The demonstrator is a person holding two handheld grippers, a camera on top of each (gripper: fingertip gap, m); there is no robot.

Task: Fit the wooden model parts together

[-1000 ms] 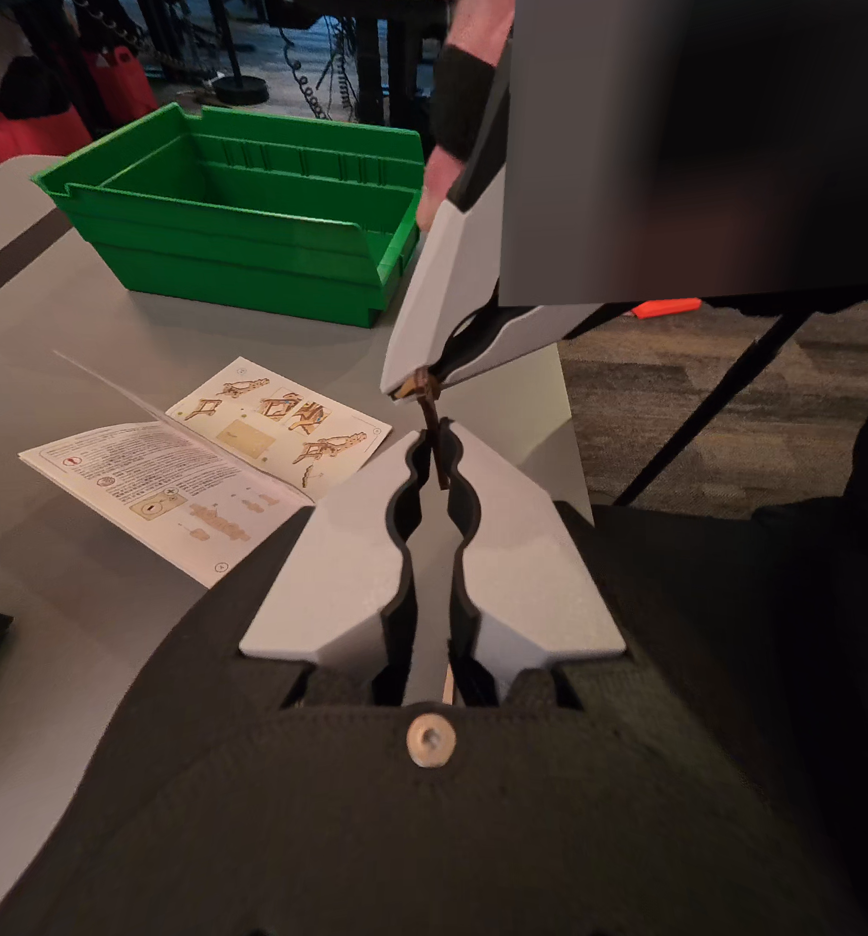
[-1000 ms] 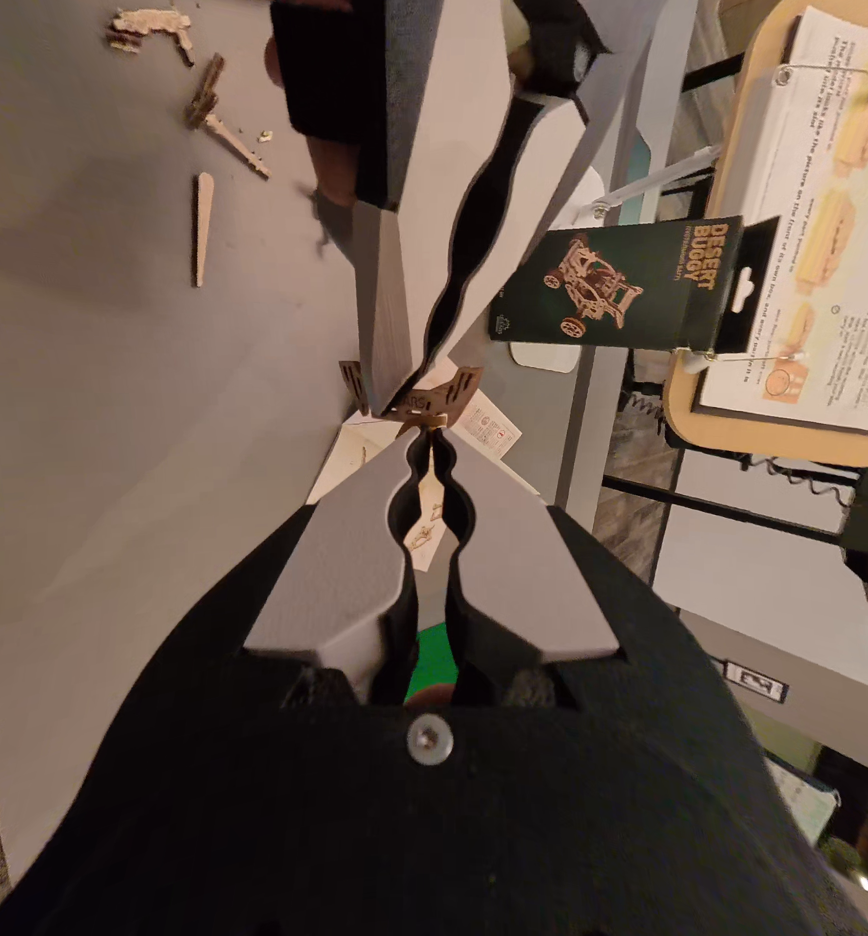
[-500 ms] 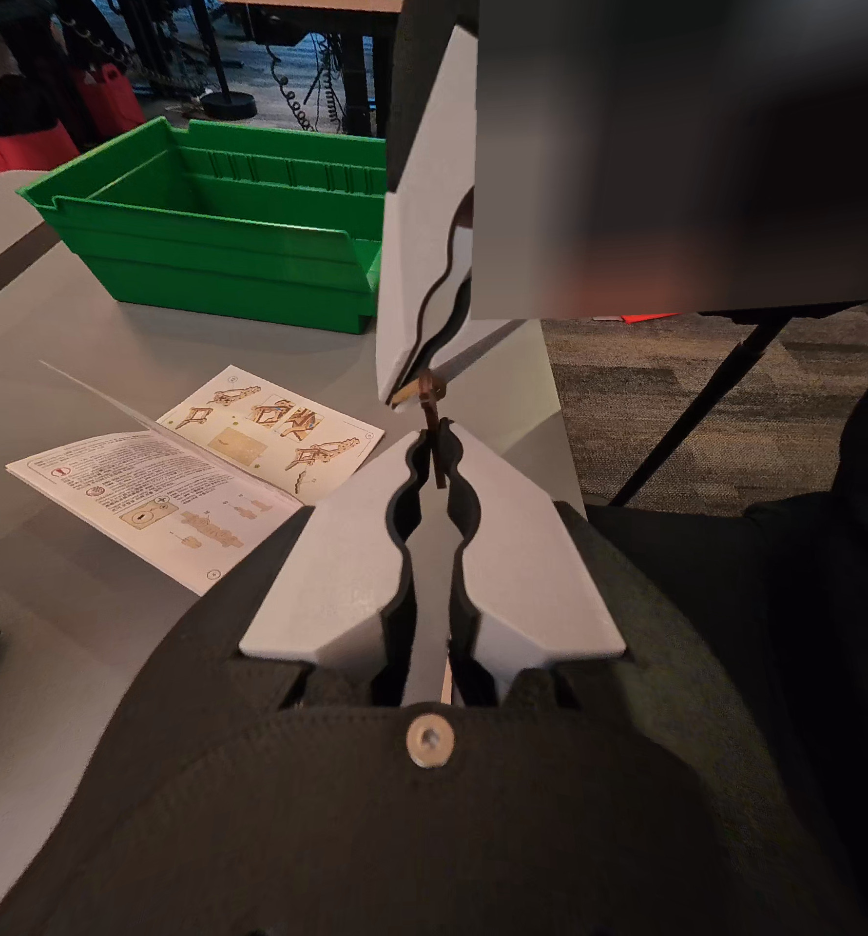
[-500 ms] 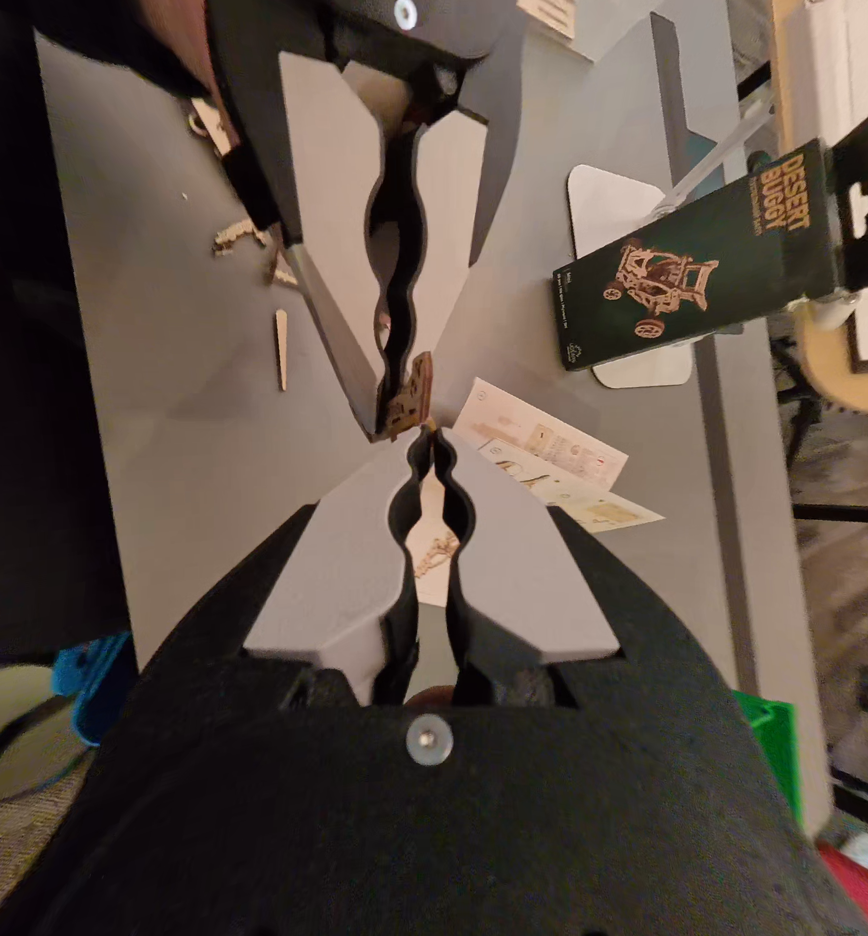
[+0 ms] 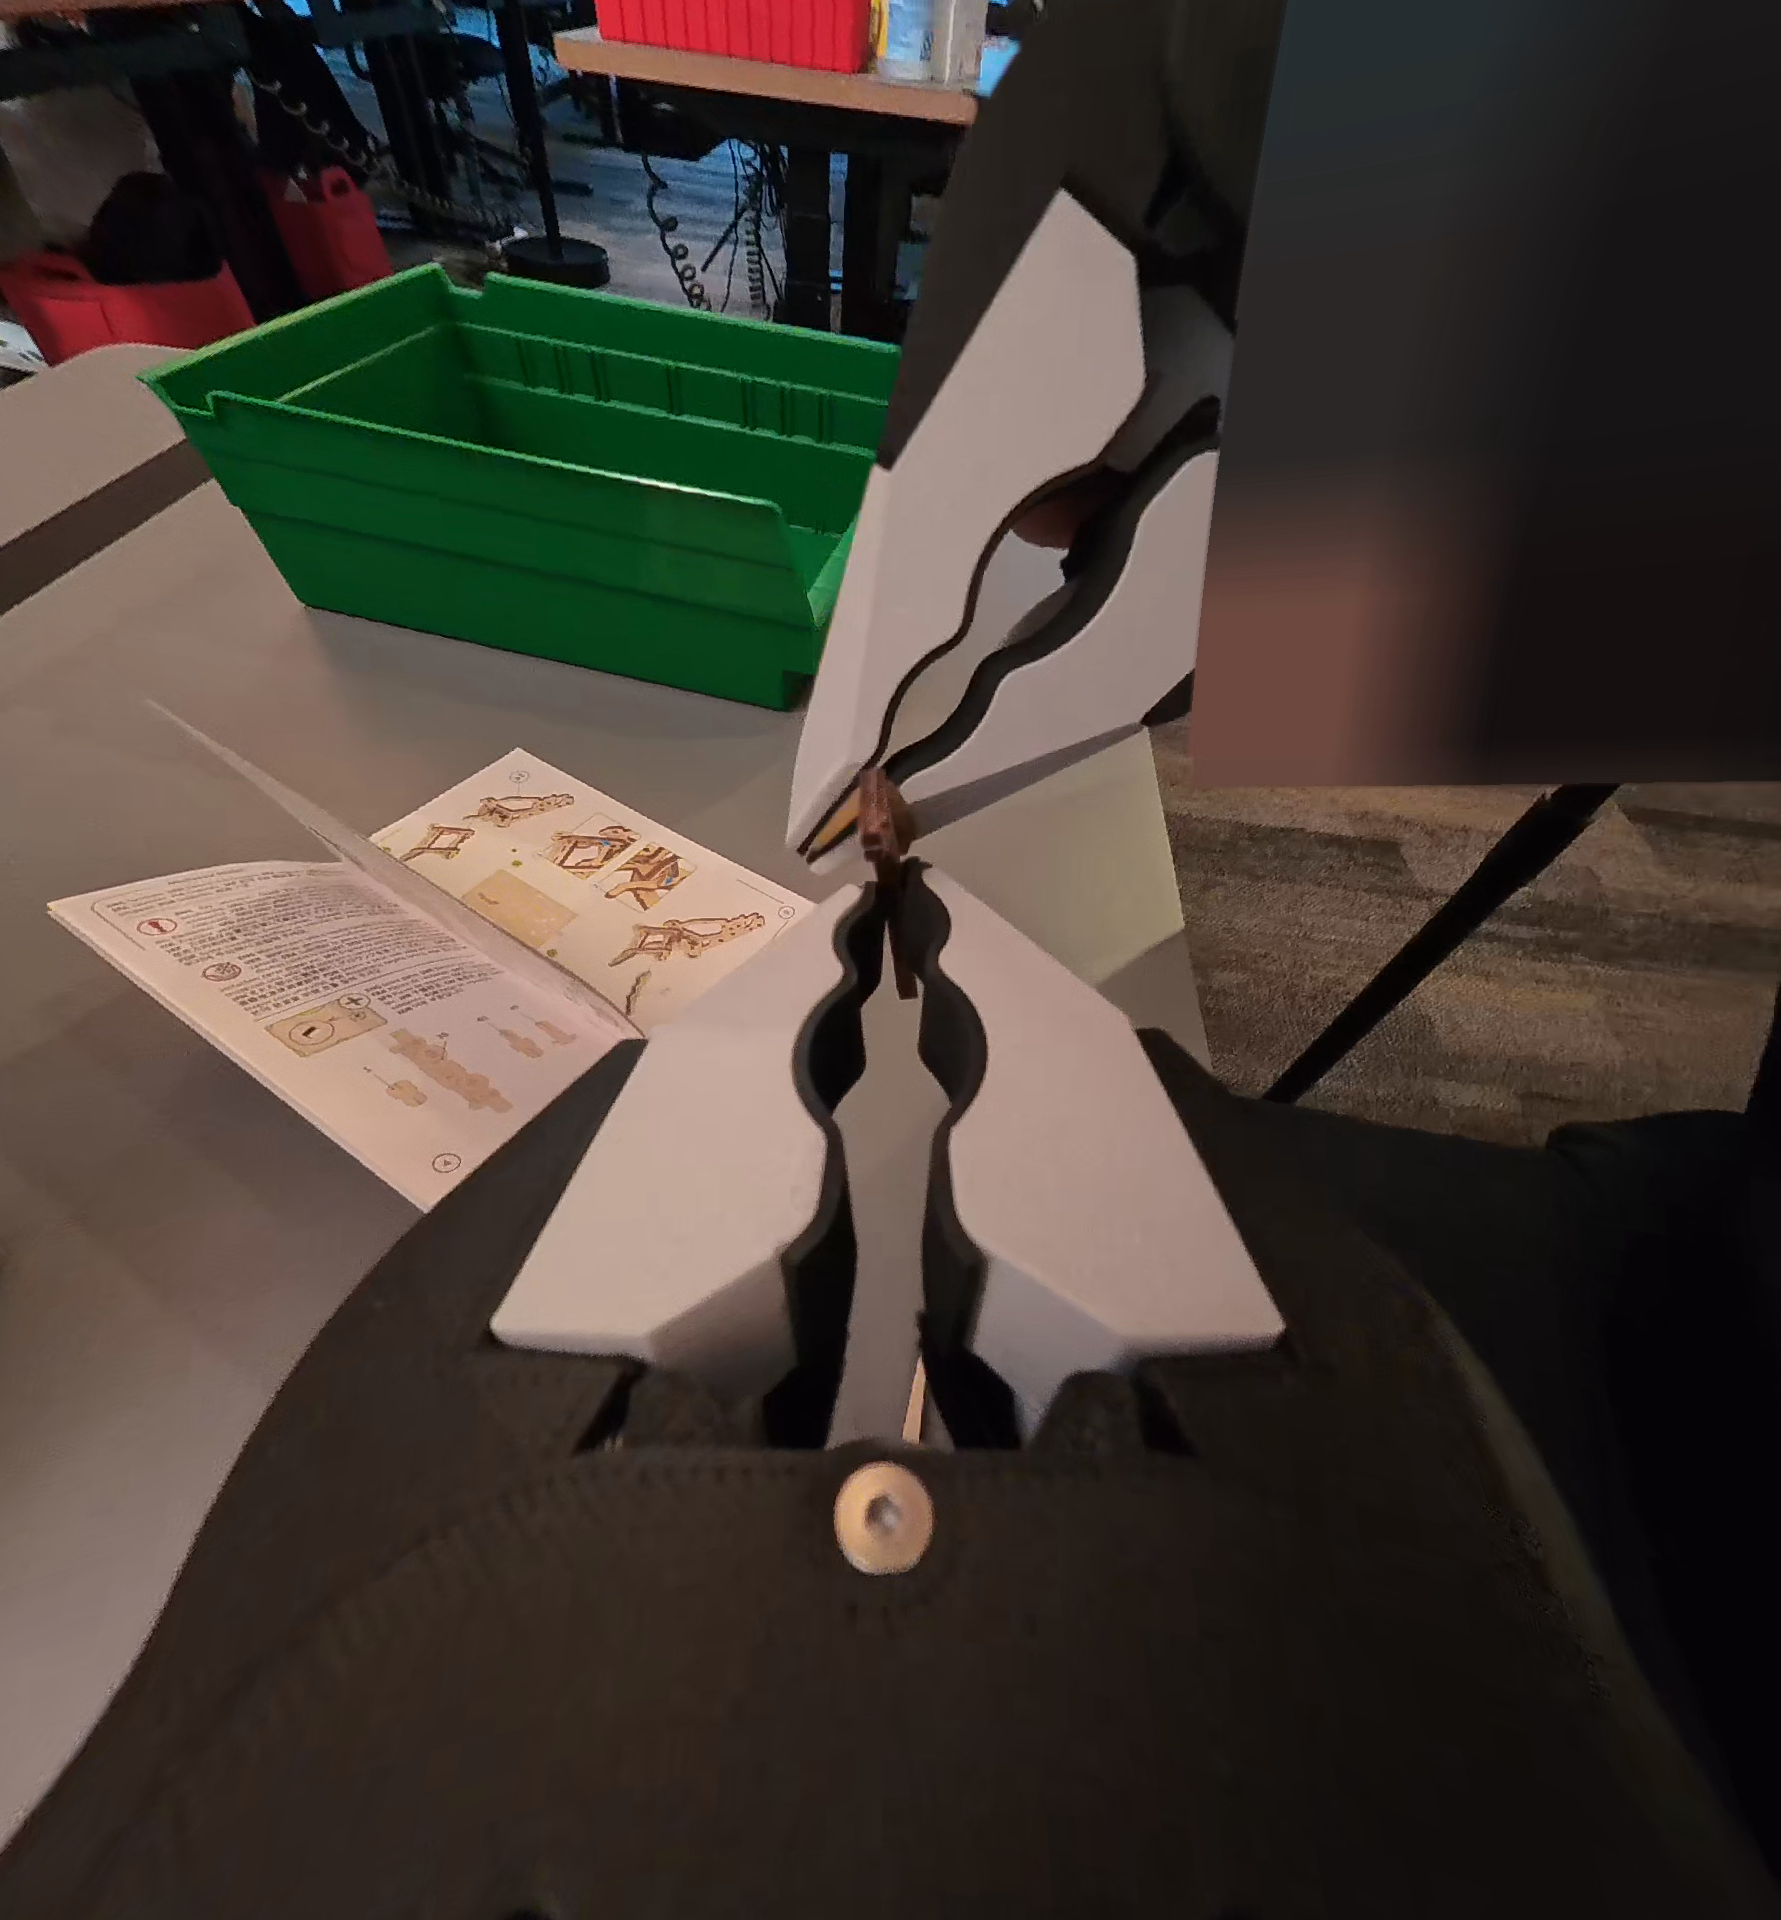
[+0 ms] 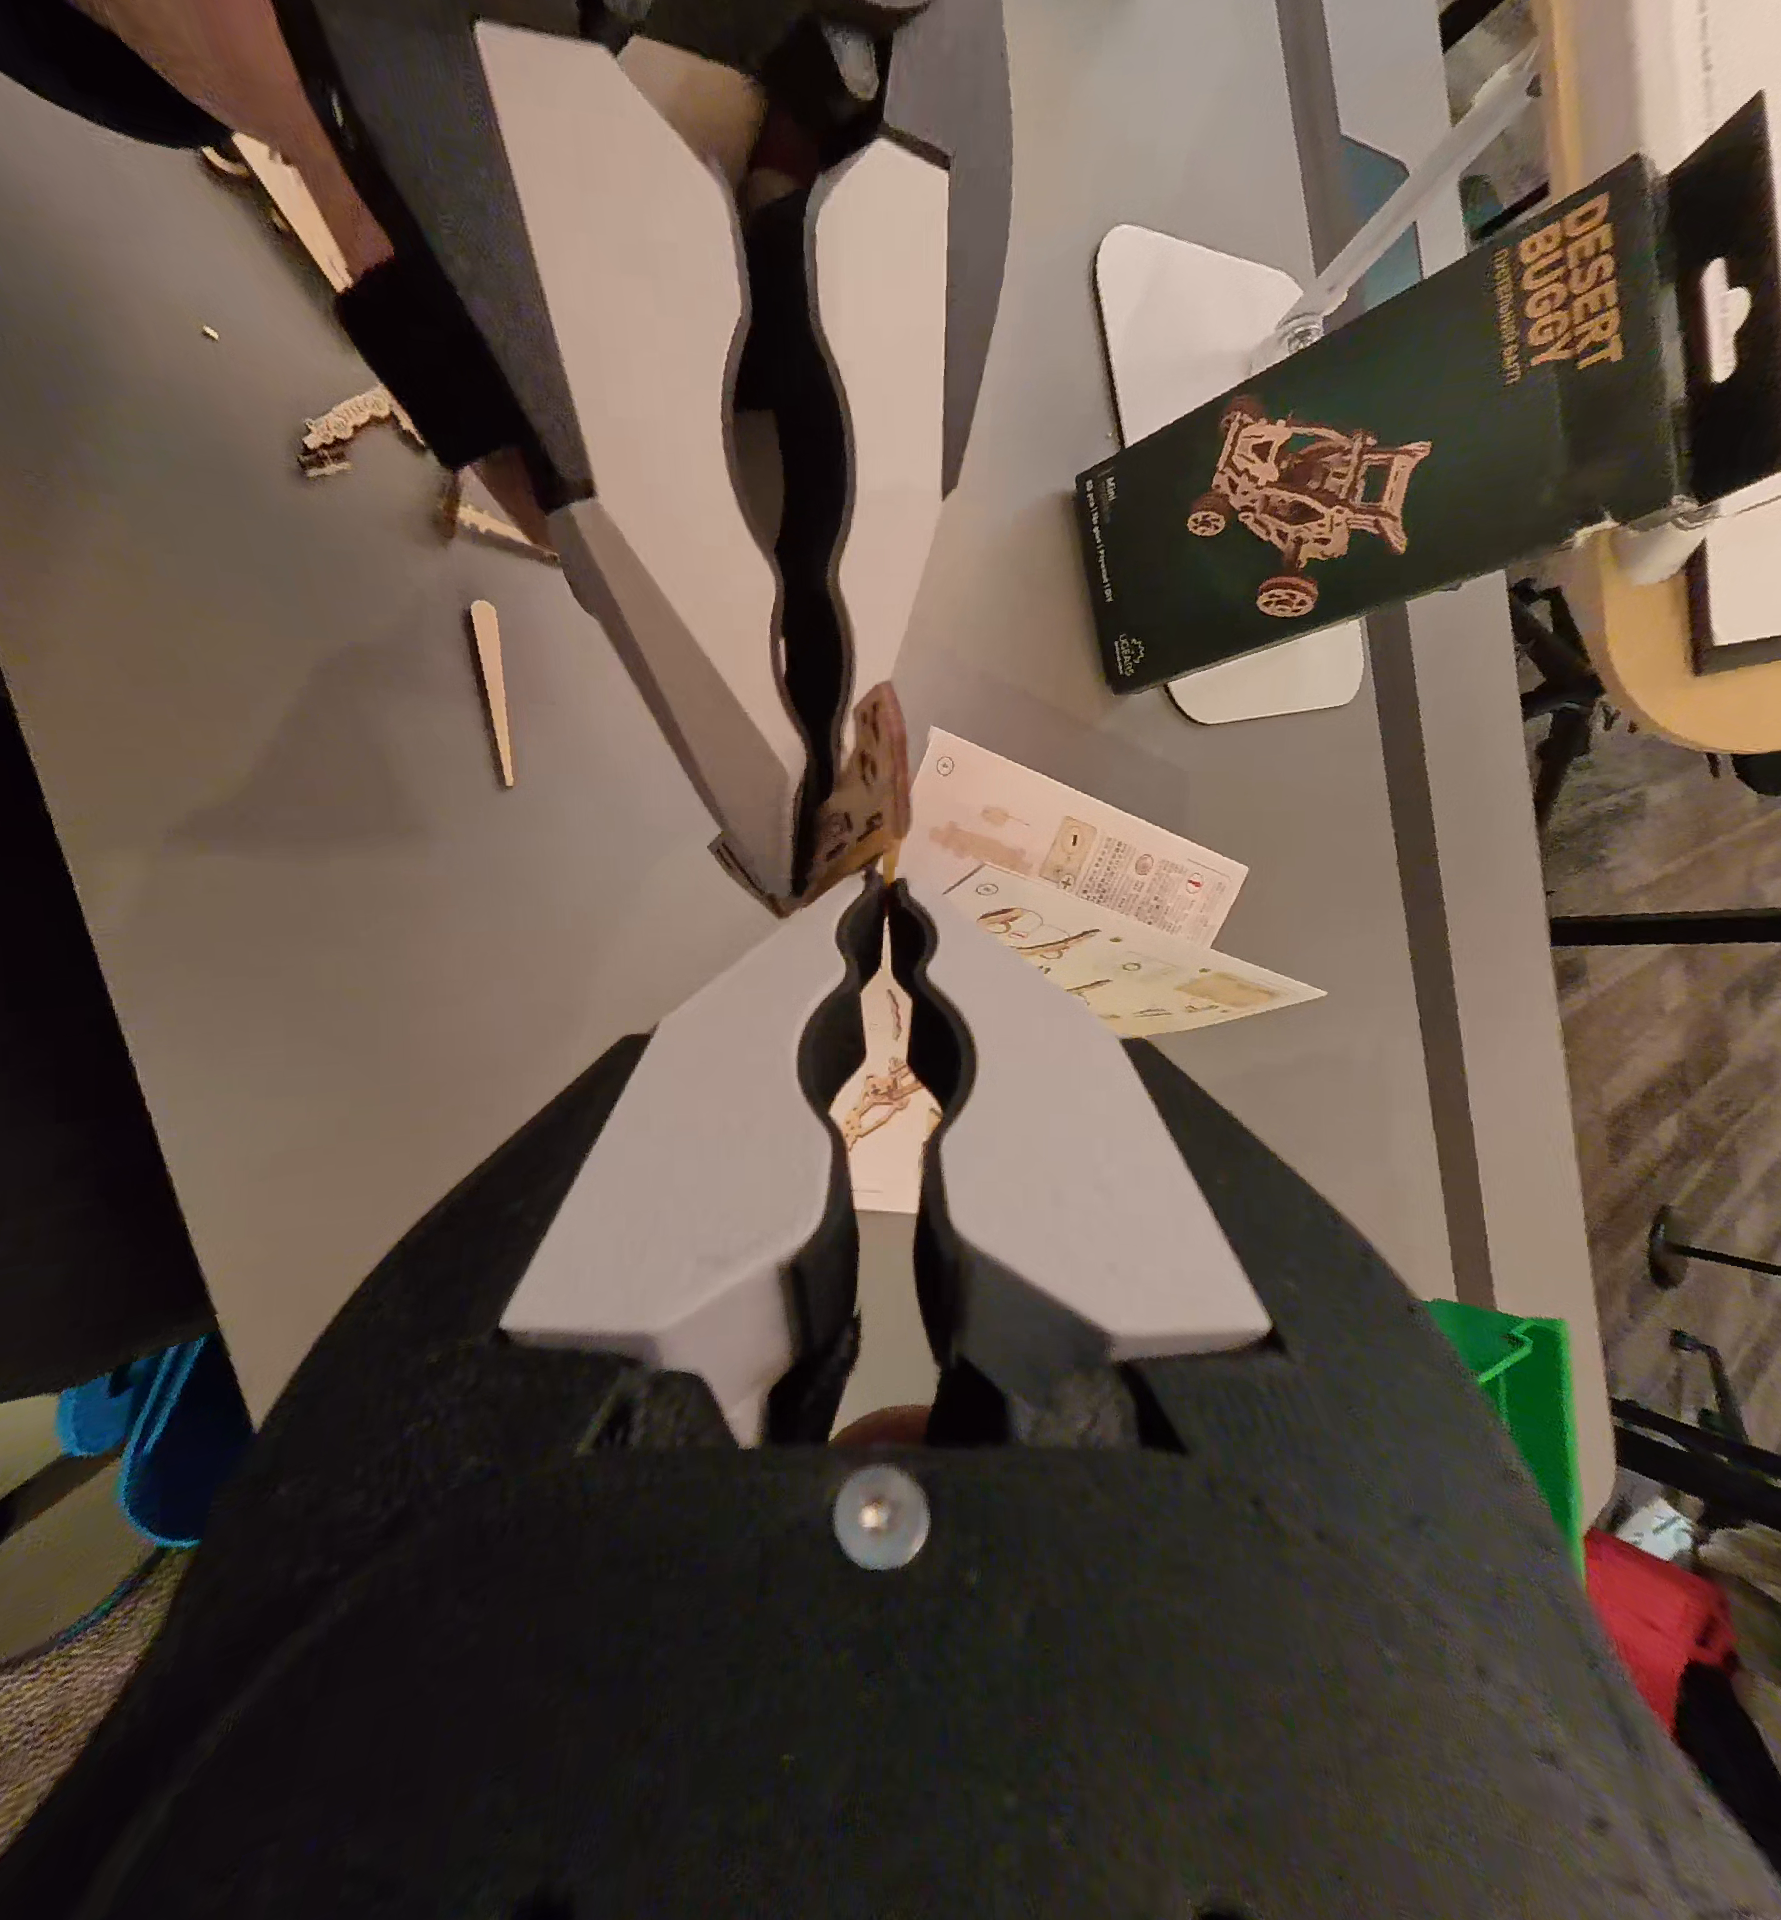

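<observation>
Since a second ago your right tongs (image 5: 844,836) have swung from a flat approach to a steeper one, and your view down them has rolled to take in more of the grey tabletop (image 6: 242,831). On that tabletop, from the left view, the green bin (image 5: 512,520) sits beyond the open instruction leaflet (image 5: 429,956), both well clear of your tips. The dark model box (image 6: 1405,436) stands on its stand to the far side, near the leaflet. Loose wooden parts (image 6: 491,691) lie apart from the work. Your left tongs (image 5: 891,909) are pinched narrow on a flat wooden plate (image 6: 865,800), seen edge-on as a dark sliver. The right pair is closed on a thin wooden piece (image 6: 888,864), whose tip touches the plate's edge. Nothing but the opposing fingers crowds the joint.
</observation>
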